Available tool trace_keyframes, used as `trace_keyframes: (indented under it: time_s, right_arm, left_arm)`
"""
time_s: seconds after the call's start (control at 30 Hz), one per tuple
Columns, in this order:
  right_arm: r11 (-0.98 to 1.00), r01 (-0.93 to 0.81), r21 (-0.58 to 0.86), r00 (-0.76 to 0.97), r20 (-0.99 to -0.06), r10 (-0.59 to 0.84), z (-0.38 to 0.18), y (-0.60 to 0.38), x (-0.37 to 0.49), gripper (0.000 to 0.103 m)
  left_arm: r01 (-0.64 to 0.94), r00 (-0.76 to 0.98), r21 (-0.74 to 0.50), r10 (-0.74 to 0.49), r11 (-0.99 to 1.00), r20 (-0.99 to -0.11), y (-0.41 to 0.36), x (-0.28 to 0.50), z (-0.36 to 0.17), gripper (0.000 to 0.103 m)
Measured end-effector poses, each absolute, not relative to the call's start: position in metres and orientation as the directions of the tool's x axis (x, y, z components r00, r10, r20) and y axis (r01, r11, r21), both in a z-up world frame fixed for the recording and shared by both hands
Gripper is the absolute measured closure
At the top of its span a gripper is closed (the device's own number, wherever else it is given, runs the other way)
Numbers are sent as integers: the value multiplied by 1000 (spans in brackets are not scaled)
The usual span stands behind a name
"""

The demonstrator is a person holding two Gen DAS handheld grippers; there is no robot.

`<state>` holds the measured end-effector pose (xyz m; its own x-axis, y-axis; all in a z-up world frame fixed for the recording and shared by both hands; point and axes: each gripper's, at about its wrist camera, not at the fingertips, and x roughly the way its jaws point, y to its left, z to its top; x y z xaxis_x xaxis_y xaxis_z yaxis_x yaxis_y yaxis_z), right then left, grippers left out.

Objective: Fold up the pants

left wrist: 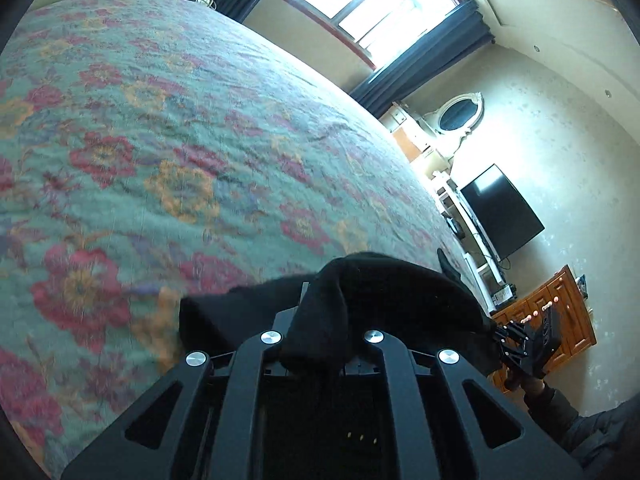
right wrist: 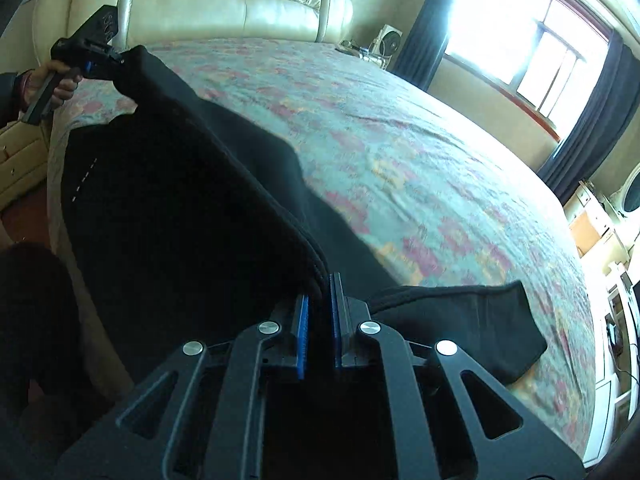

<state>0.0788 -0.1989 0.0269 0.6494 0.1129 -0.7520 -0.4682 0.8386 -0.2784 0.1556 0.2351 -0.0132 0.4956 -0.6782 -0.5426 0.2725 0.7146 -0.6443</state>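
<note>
The black pants (right wrist: 180, 216) hang stretched between my two grippers above the near edge of the bed. My right gripper (right wrist: 319, 300) is shut on the folded fabric edge between its blue pads (right wrist: 335, 320). My left gripper (right wrist: 116, 60) shows at the upper left of the right wrist view, shut on the far end of the pants. In the left wrist view the black cloth (left wrist: 360, 304) covers my left gripper (left wrist: 320, 308) and hides its fingertips. One loose end (right wrist: 480, 320) lies on the bedspread.
The floral bedspread (right wrist: 400, 140) covers a large bed with a cream tufted headboard (right wrist: 240, 0). A window with dark curtains (left wrist: 420, 64), a TV (left wrist: 500, 212), a wooden dresser (left wrist: 560, 320) and an oval mirror (left wrist: 460, 116) line the far wall.
</note>
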Motion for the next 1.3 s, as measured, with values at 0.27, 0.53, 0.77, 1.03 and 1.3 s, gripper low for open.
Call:
trace_keyframes:
  time_s: [0.27,0.53,0.77,1.03,1.3]
  right_arm:
    - [908,-412,-80,529,-832,166,-20,-205,51,59]
    - [788,43,615,536,-680,501,-18,-265,69,44]
    - [480,298,825,631,-547,550,-54,-290,70,44]
    - [499,356,790,653,-592,472,-53,-274,68,44]
    - [560,424,711,643,-672,368,-55,-273,54,44]
  left_arm:
    - [91,461,-575,-546,813,-700,254,90,-56,40]
    - [-121,610,-800,-591,588,-527,256,82,-37,23]
    - [-258,646,-760,-479,596,-595,225,99,-50,23]
    - [-262,697,-642,-320,721,-642,201,109,-22,23]
    - [-334,613,-623,-339,707,-713,195,100,-48,23]
